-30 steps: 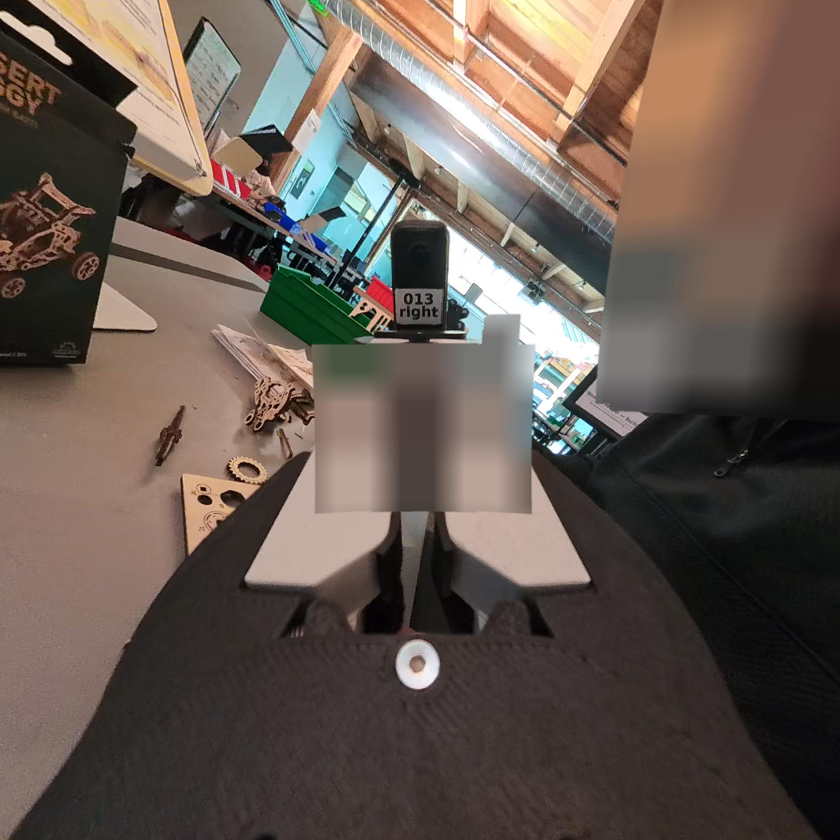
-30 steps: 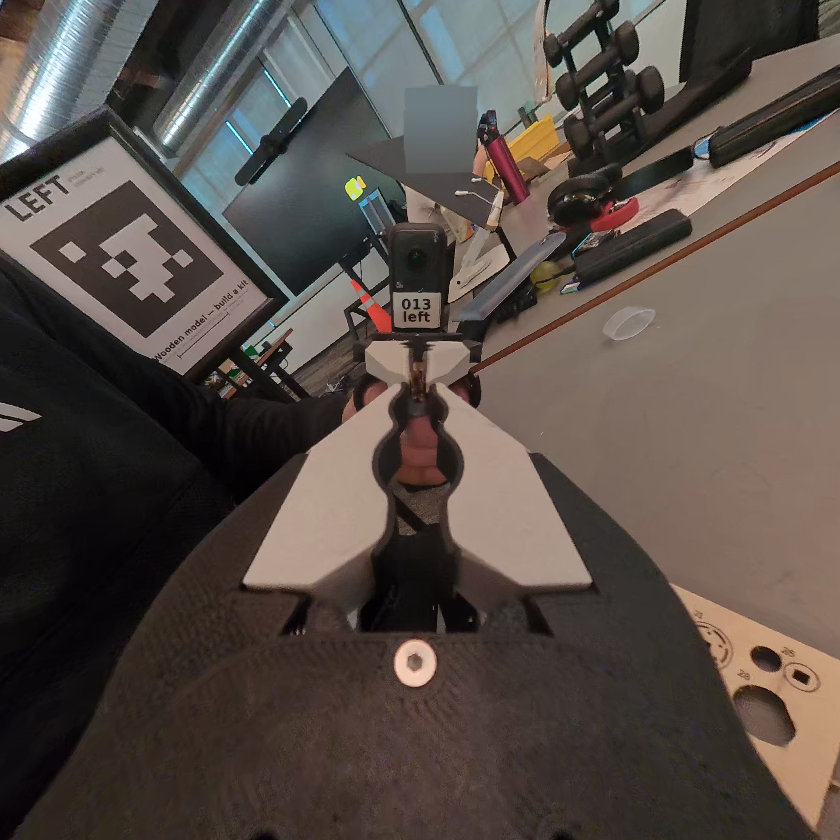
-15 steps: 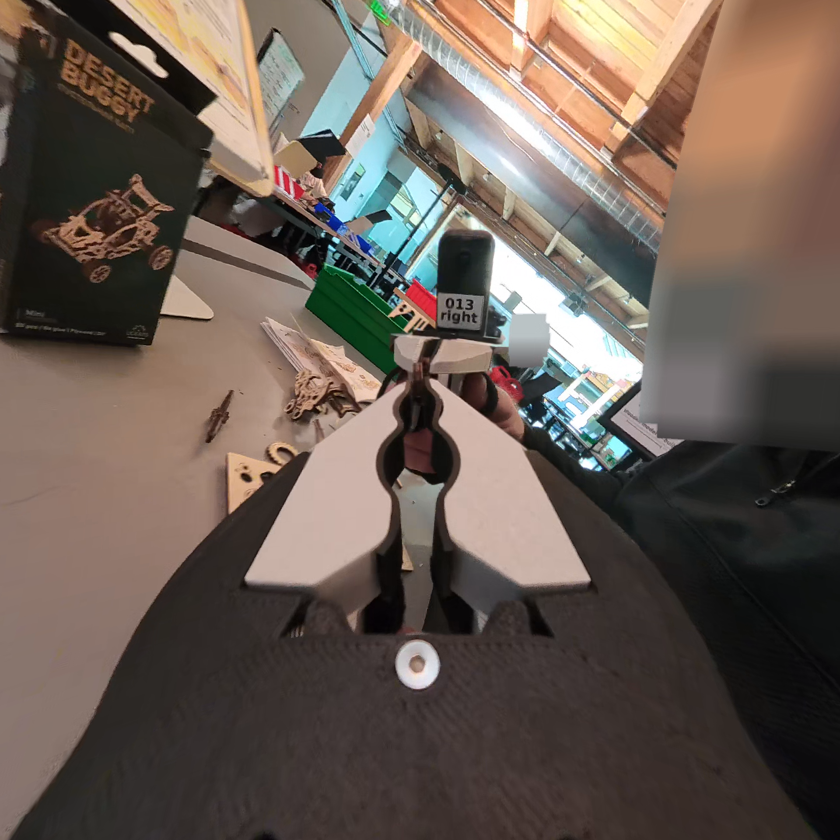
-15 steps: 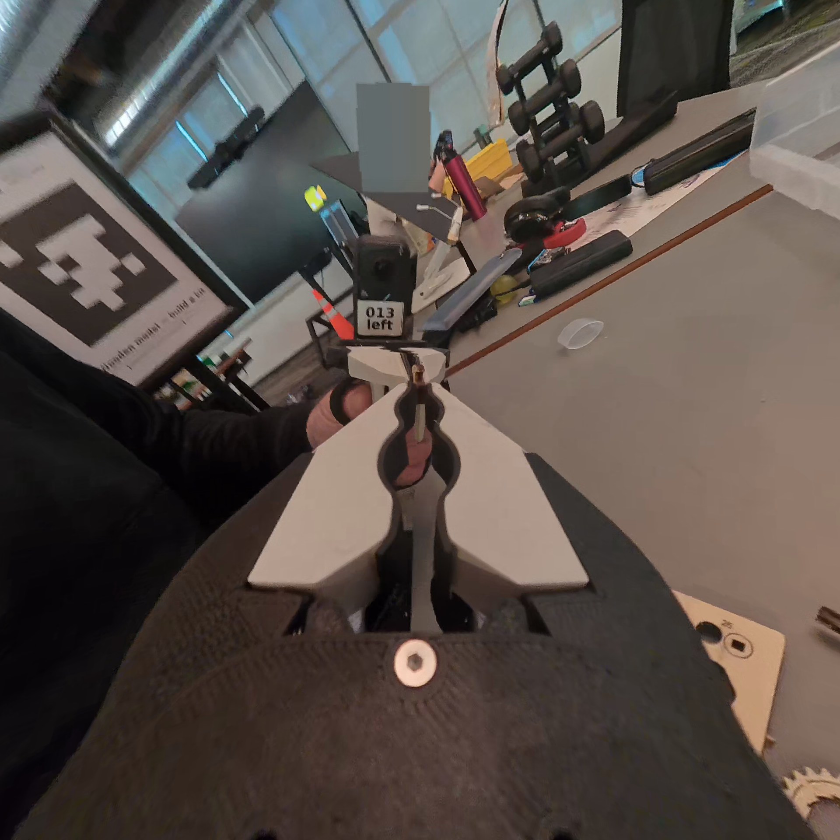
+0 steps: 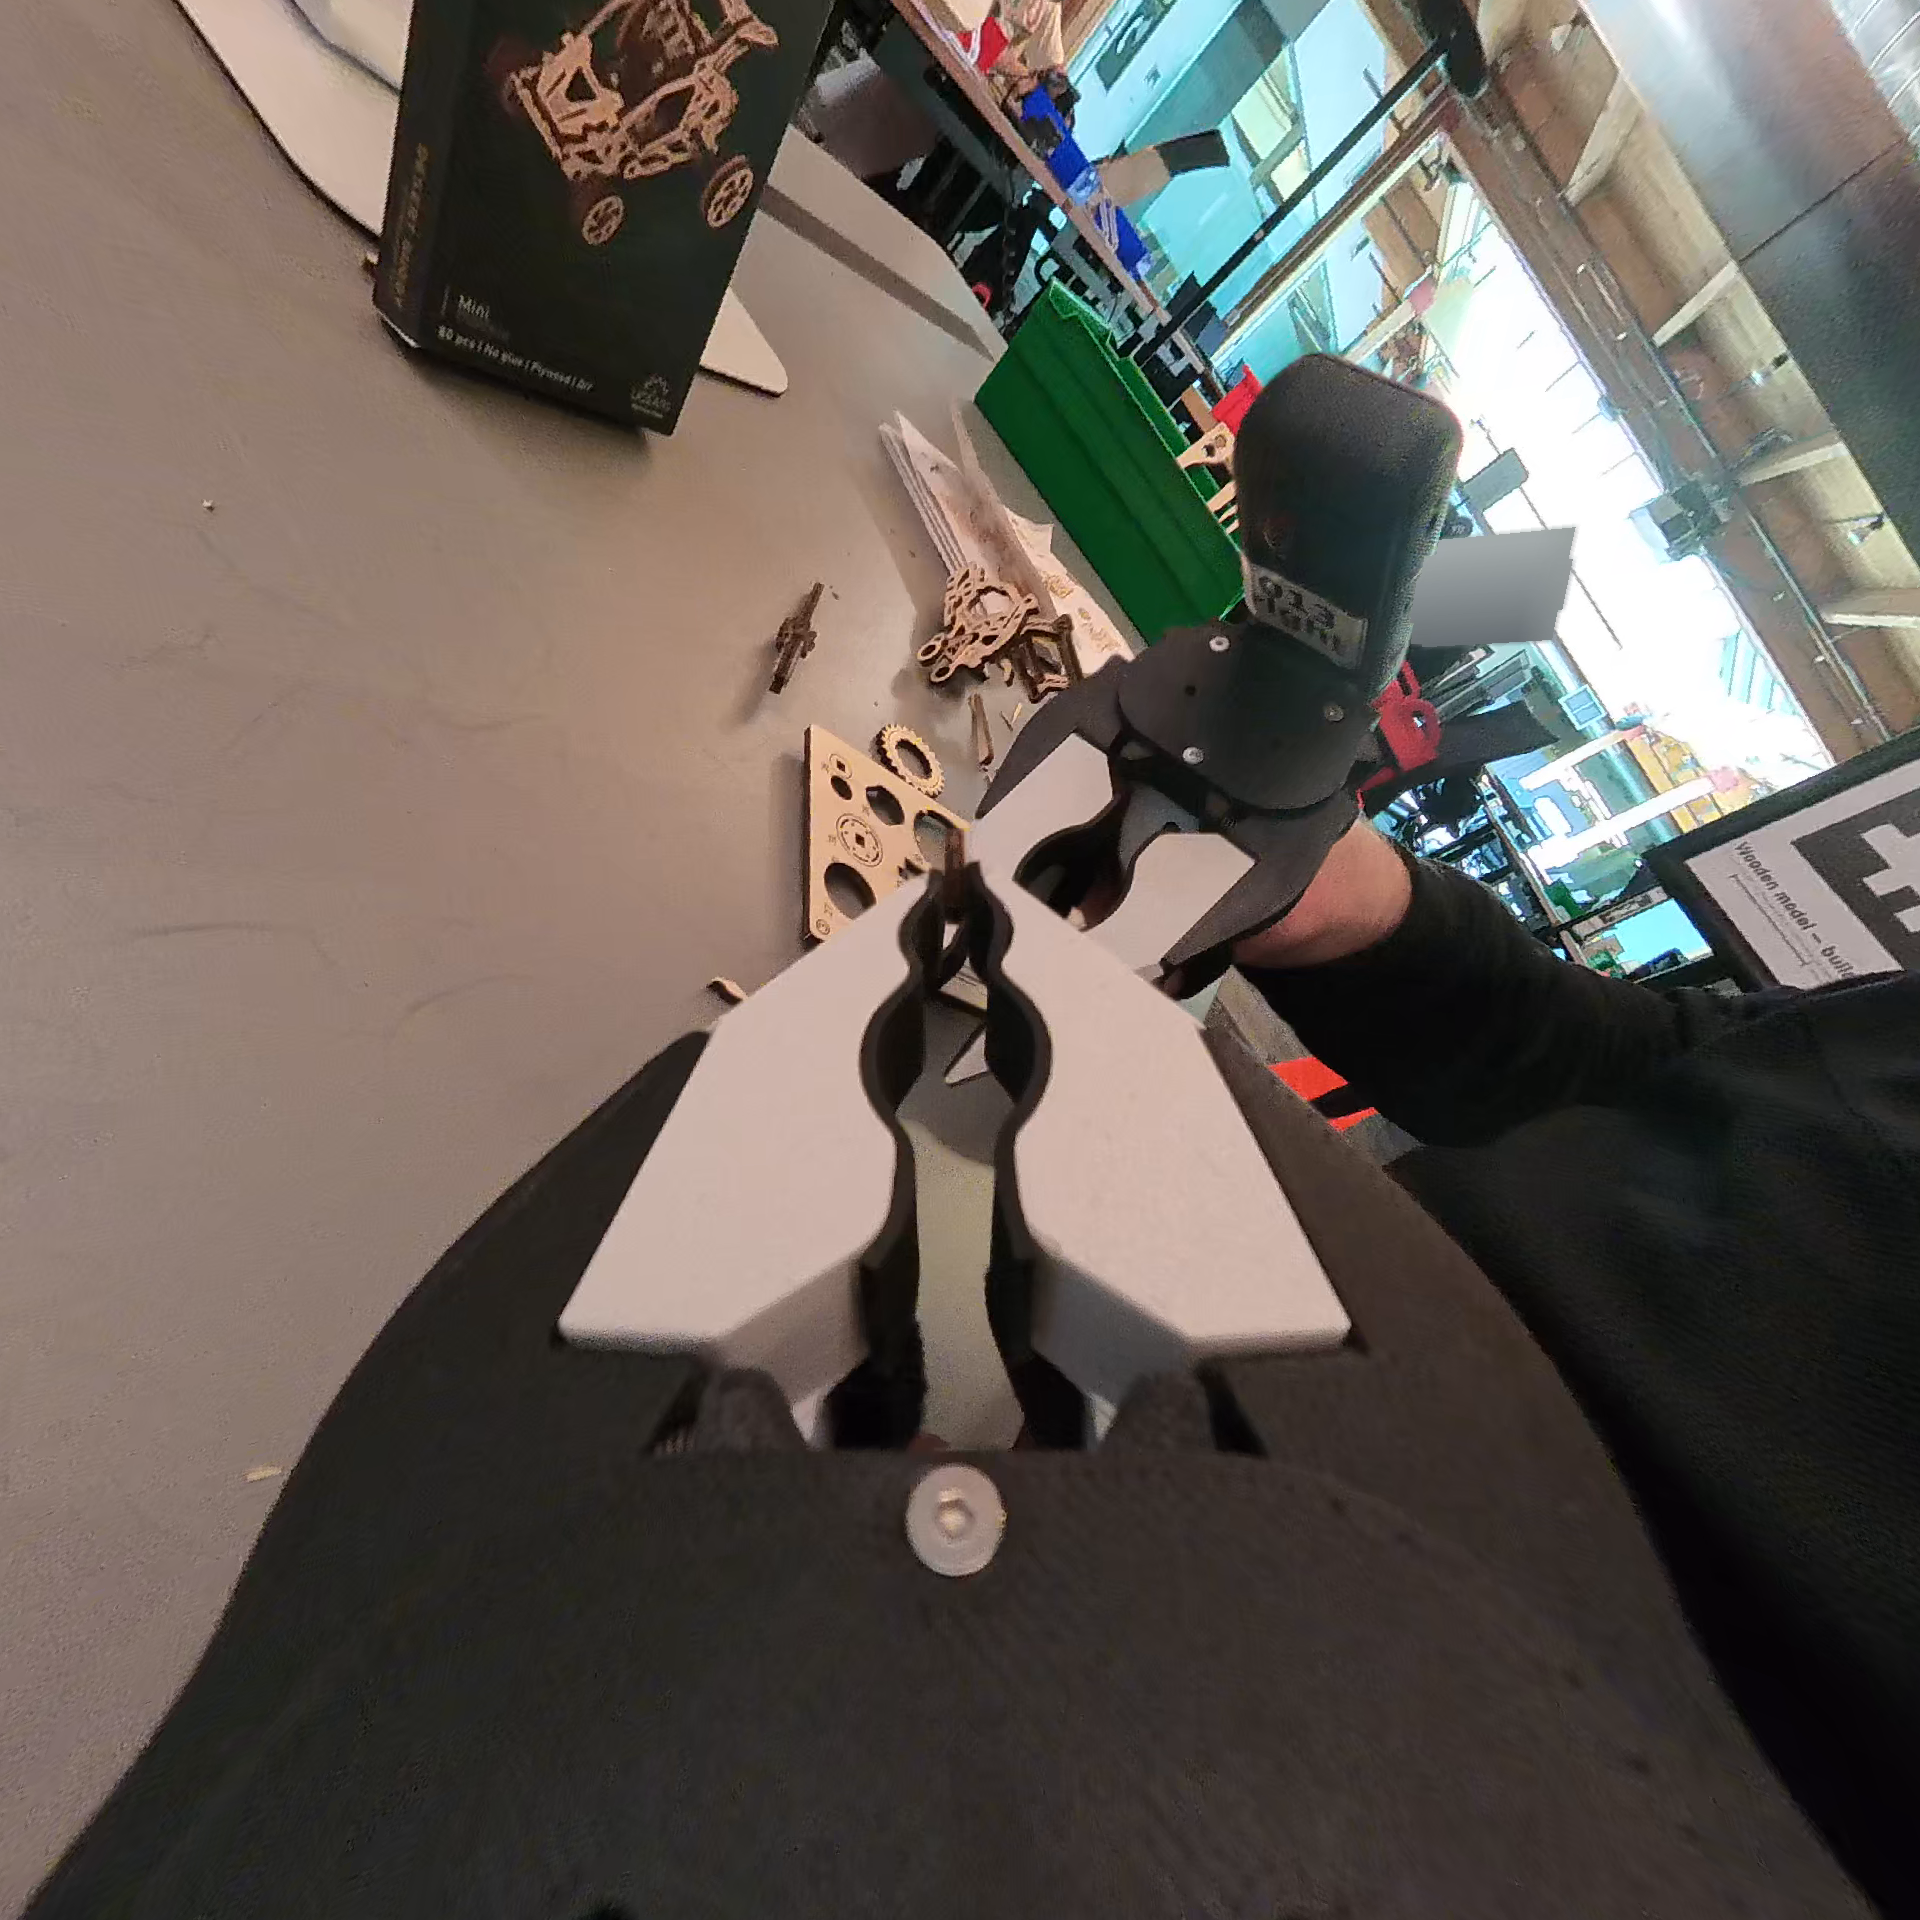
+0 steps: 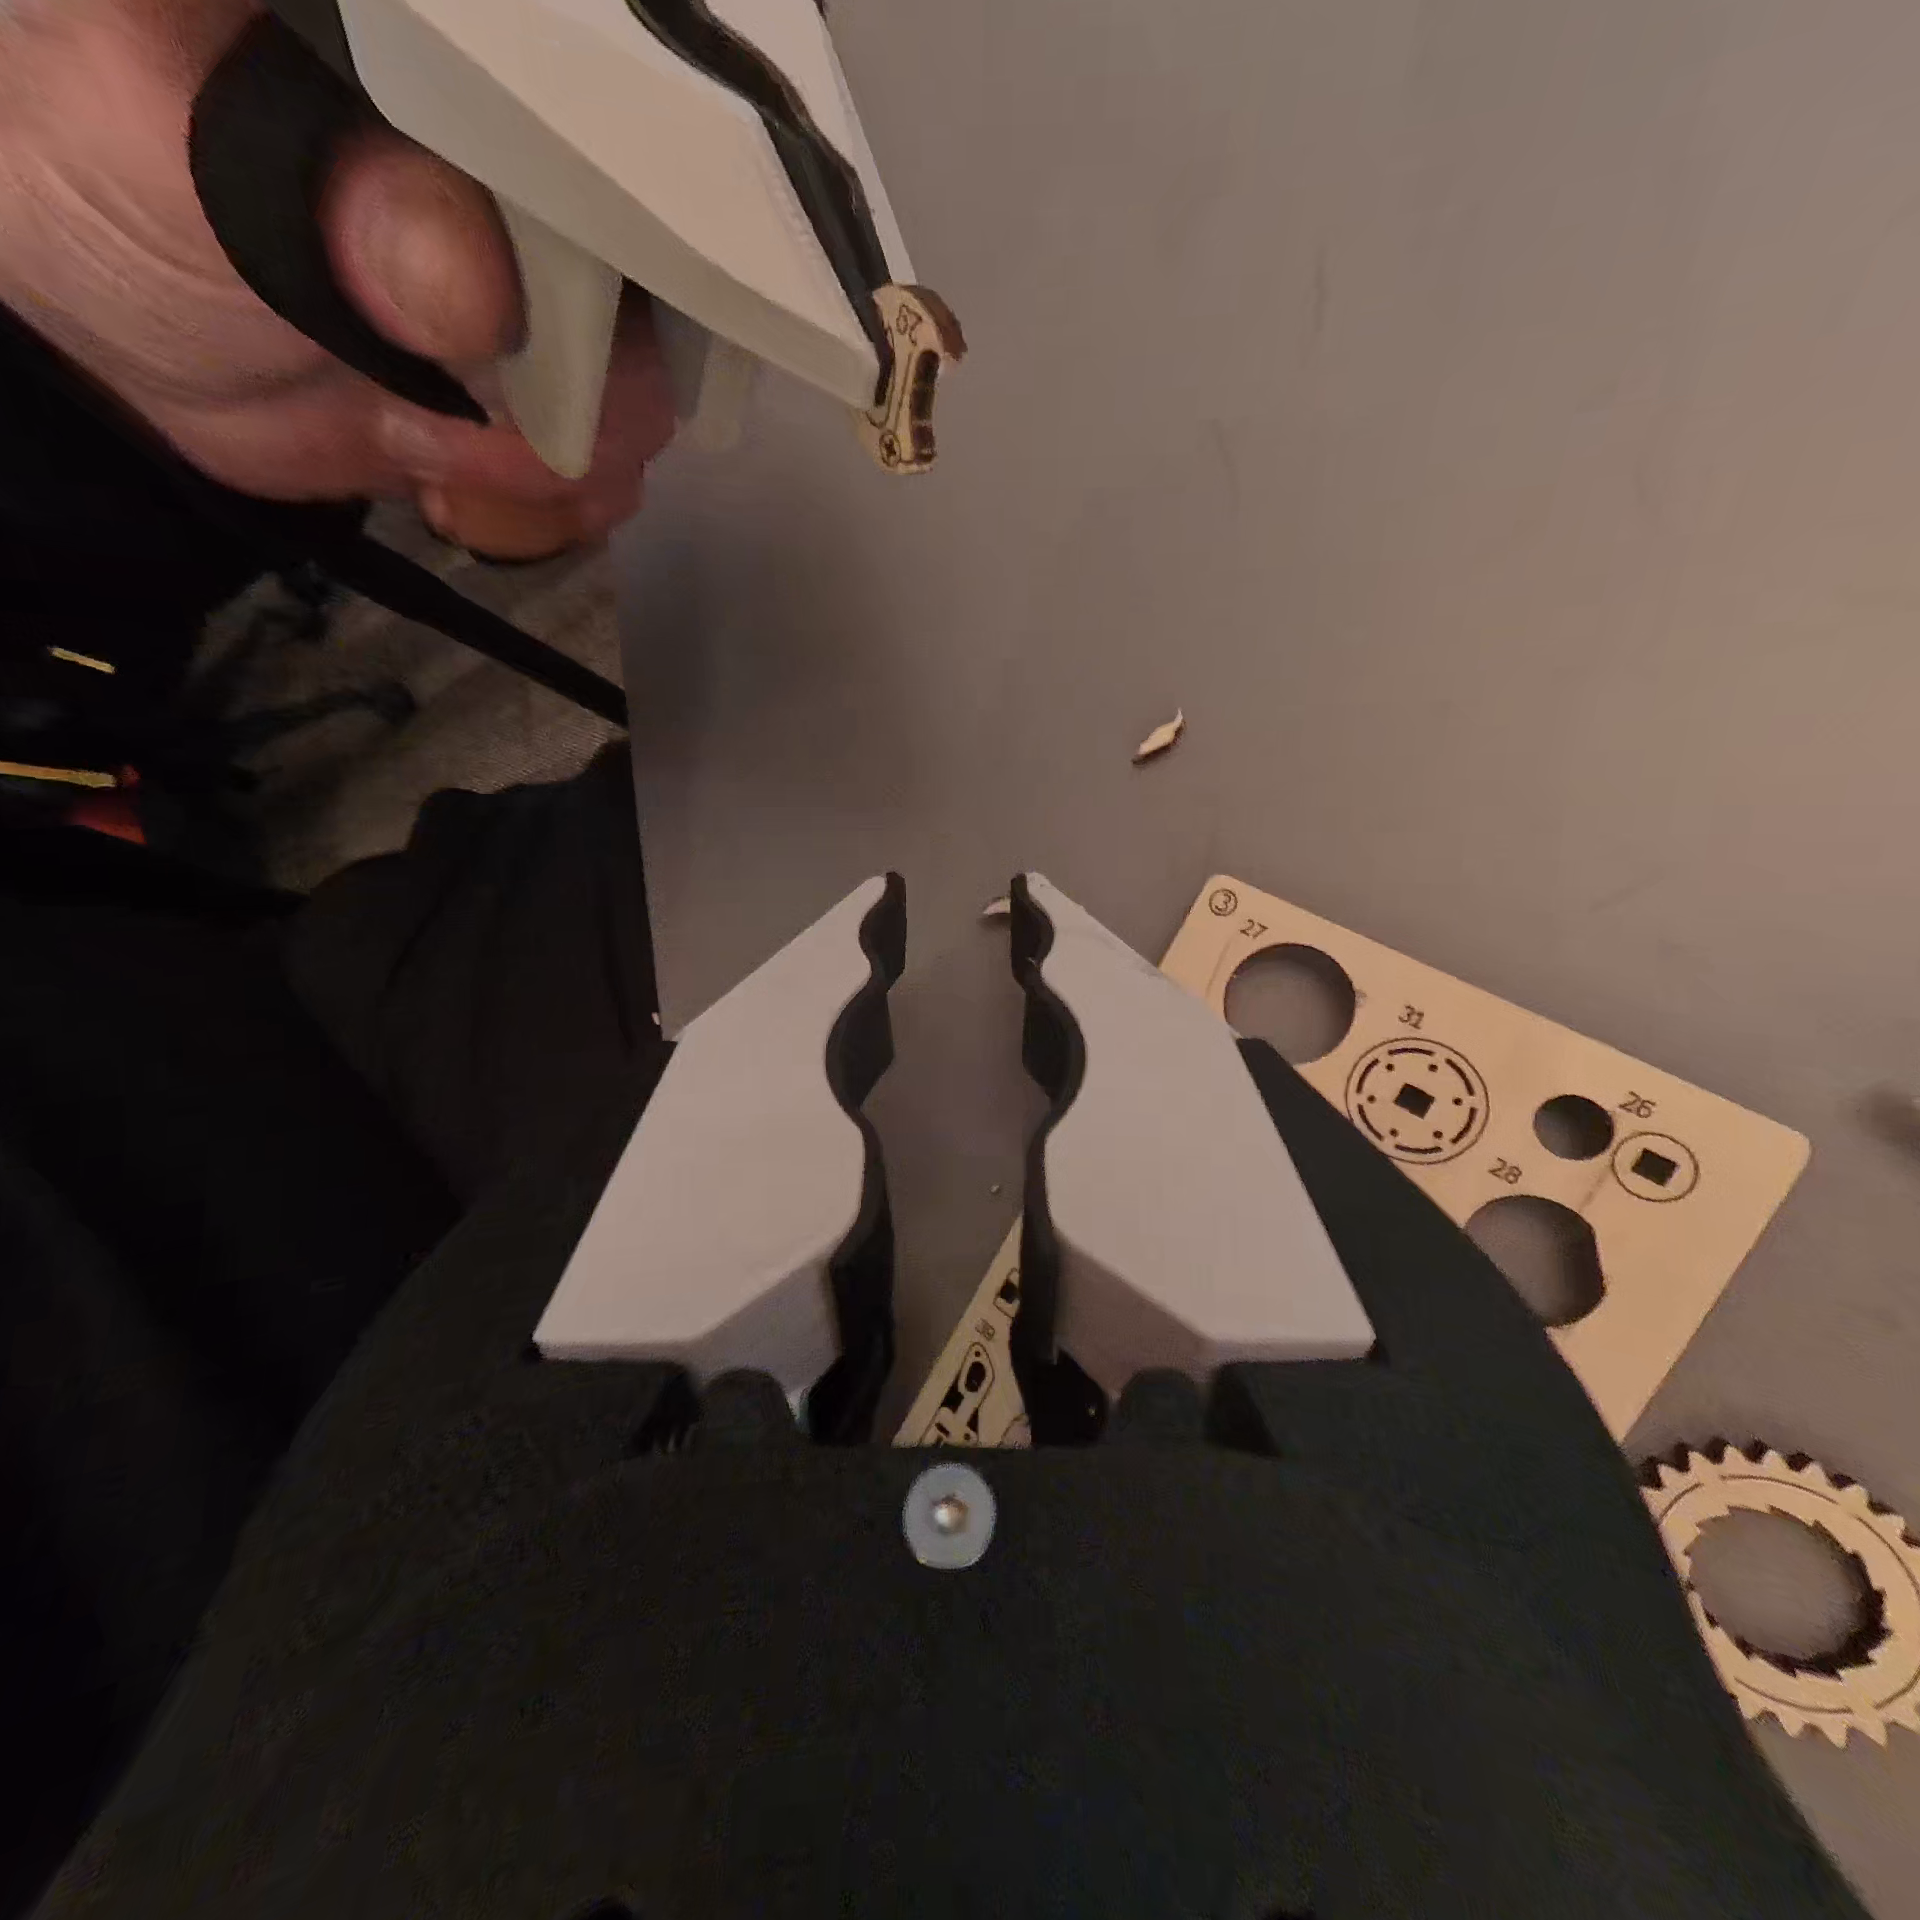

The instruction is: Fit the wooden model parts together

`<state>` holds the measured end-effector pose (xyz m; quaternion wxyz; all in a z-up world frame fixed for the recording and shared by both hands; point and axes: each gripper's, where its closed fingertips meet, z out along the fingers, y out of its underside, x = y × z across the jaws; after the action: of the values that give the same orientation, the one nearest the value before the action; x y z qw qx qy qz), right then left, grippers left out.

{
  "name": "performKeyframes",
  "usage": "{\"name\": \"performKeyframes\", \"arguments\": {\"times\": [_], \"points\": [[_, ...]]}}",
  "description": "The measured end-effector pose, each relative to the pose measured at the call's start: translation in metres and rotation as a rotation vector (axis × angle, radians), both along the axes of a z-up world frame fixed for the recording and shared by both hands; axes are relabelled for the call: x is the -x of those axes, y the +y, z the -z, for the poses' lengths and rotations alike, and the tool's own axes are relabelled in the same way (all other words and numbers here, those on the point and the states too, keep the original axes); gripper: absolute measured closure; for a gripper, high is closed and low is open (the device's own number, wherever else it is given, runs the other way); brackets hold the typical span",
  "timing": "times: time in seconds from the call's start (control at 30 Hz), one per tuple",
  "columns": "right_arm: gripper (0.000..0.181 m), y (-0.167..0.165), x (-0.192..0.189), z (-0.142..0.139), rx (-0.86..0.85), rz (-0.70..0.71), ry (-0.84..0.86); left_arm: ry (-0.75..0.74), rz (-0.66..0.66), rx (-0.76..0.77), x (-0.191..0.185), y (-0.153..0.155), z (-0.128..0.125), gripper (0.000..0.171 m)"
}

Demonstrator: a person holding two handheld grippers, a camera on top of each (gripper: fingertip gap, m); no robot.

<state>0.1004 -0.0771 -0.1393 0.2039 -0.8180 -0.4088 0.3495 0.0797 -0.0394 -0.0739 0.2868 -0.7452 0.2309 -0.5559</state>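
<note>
My left gripper (image 5: 951,896) is shut on a small curved wooden part (image 5: 950,868), seen edge-on in the left wrist view. In the right wrist view the same part (image 6: 910,387) sticks out of the left gripper's (image 6: 881,358) closed tips, above the grey table (image 6: 1403,468). My right gripper (image 6: 958,891) is open with nothing between its pads and points down at the table. It also shows in the left wrist view (image 5: 1044,878), close to the right of the left tips. A punched wooden sheet (image 6: 1455,1122) and a wooden gear (image 6: 1808,1579) lie to its right.
A dark kit box (image 5: 582,187) stands at the far left. Loose wooden pieces (image 5: 987,634), a small axle (image 5: 795,649) and paper sheets lie beyond the punched sheet (image 5: 862,842). Green bins (image 5: 1101,488) sit behind. A small wood chip (image 6: 1158,736) lies on the table. One gripper's finger ends stand about 8 cm off the other's.
Both grippers faced each other with tips together on the small part. The right gripper has opened, let go and tilted down toward the table. The left gripper keeps the part.
</note>
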Motion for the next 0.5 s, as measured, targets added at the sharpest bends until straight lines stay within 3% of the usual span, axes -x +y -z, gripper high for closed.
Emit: {"name": "performKeyframes", "arguments": {"times": [0.1,0.27,0.5], "points": [[0.167,0.006,-0.004,-0.006,-0.026,0.024,0.022,0.013,0.017,0.006,0.000,-0.001,0.003,0.171],[0.170,0.021,-0.006,-0.042,-0.069,0.062,0.168,-0.034,0.057,0.023,-0.006,-0.006,-0.003,0.171],[0.168,0.019,0.005,-0.077,0.023,0.045,0.399,-0.182,0.110,0.055,-0.021,-0.015,-0.024,0.171]]}}
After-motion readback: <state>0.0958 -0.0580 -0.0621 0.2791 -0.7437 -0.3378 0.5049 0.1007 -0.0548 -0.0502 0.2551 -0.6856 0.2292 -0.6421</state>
